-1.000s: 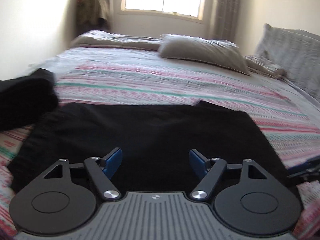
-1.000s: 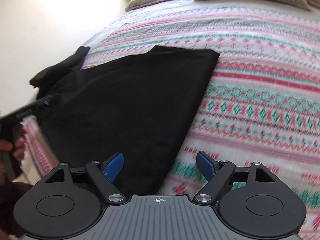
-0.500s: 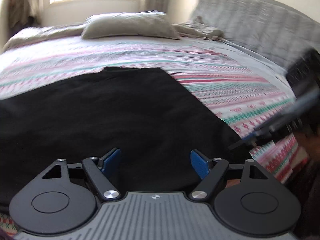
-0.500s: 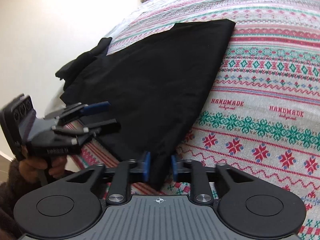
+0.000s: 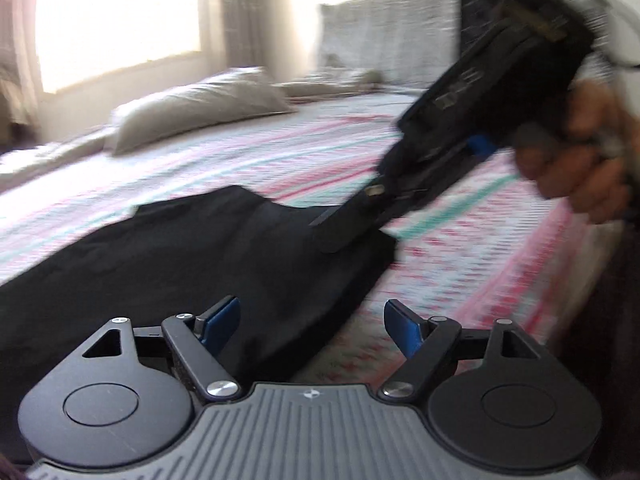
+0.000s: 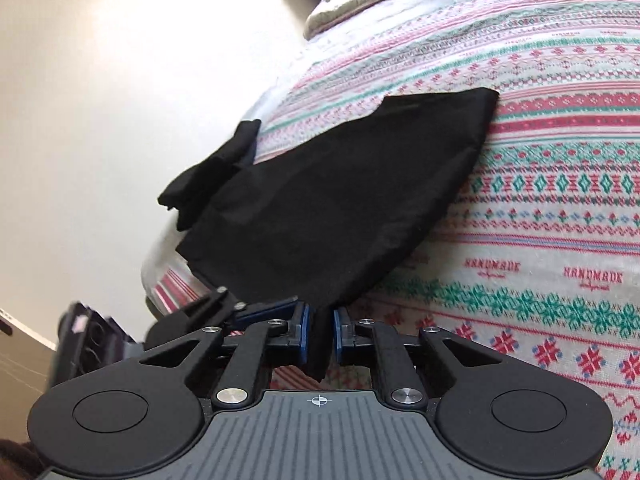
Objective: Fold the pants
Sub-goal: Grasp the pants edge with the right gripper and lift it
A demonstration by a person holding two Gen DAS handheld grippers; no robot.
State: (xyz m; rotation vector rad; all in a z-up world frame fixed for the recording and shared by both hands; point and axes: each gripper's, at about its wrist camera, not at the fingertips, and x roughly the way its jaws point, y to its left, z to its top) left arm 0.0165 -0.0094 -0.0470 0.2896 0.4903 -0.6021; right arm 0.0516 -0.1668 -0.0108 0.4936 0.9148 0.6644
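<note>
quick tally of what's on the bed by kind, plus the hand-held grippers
black pants spread flat: 1
other black garment, bunched by the bed's edge: 1
pillows in clear view: 1
patterned bedspread: 1
hand-held grippers: 2, left hand-held gripper and right hand-held gripper, whose jaws are closing on the pants' corner
total: 6

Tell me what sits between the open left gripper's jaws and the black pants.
Nothing: the left gripper hangs open over the near edge of the black pants, gap bare, in the left wrist view.

Bedspread [image 6: 560,208] right of pants [image 6: 340,208] lies open.
</note>
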